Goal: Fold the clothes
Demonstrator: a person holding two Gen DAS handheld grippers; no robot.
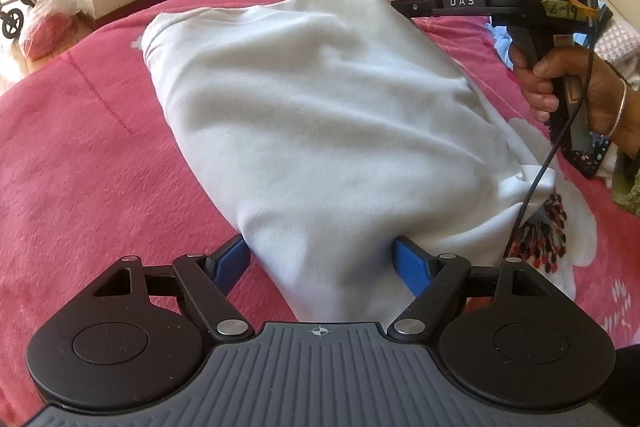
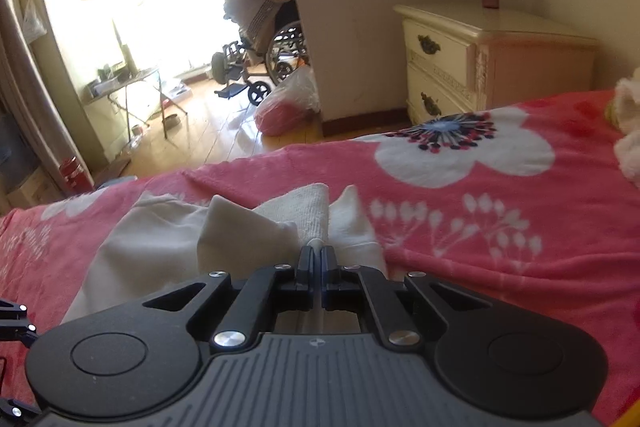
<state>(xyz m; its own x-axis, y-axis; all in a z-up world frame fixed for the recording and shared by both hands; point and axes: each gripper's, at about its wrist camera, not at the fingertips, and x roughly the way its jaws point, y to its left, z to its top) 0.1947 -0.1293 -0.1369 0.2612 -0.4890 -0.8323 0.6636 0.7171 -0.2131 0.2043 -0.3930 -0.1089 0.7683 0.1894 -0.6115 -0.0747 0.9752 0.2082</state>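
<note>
Garment (image 1: 320,131) on pink floral bedspread (image 1: 80,155); white cloth, both tools engaged at opposite ends.

White garment lies lengthwise across the bedspread, soft and creased, folded over into a long narrow bundle; its near end rises off the bedspread between the blue pads (image 1: 412,267) of the left gripper (image 1: 322,263), whose jaws stand wide apart, cloth between them, pressure on the cloth not discernible; right gripper (image 2: 316,251) is clenched on a bunched ribbed hem of the garment, jaws nearly together, cloth fanning out beyond them; a hand (image 1: 576,87) holds that tool beside the garment; cream nightstand (image 2: 480,63) stands beyond the bedspread.
</note>
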